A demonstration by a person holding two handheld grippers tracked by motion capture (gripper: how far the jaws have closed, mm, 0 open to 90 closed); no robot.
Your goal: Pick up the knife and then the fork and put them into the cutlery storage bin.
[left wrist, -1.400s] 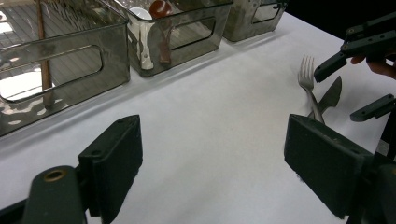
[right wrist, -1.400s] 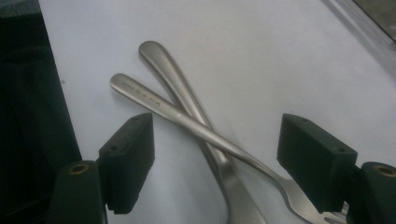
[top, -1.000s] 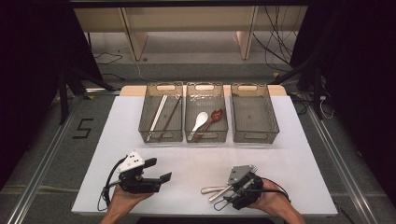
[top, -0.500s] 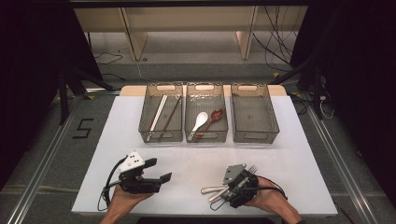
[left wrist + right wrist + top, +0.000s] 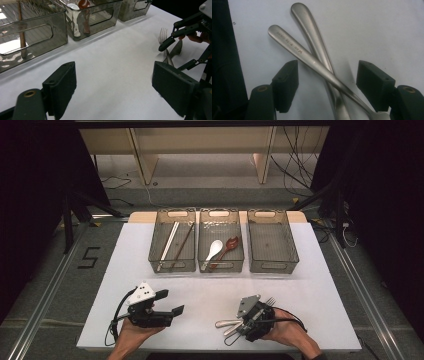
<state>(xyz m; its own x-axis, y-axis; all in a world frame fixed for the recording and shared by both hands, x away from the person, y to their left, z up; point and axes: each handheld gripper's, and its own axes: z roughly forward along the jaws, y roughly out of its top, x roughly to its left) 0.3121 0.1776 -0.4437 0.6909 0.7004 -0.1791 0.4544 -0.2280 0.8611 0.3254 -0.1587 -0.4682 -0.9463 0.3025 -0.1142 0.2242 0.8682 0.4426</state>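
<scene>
Two metal utensils lie crossed on the white table [image 5: 200, 290] at the front right, handles [image 5: 224, 324] pointing left and fork tines [image 5: 270, 301] to the right. My right gripper [image 5: 240, 324] is down over them, open. Both handles, the upper [image 5: 297, 48] and the lower [image 5: 312, 27], pass between my right gripper's [image 5: 327, 85] jaws with gaps on both sides. Those jaws have just been closing. My left gripper [image 5: 170, 302] rests at the front left, open and with nothing in it [image 5: 113, 90]. The left gripper view has the fork [image 5: 163, 35] beside the right gripper [image 5: 175, 37].
Three clear bins stand in a row at the back. The left bin [image 5: 172, 270] holds chopsticks [image 5: 169, 245]. The middle bin [image 5: 221, 268] holds a white spoon [image 5: 215, 249] and a reddish spoon [image 5: 229, 246]. The right bin [image 5: 272, 245] has nothing in it.
My right gripper has edged a little left along the utensils, uncovering the fork tines behind it. The left gripper has not moved.
</scene>
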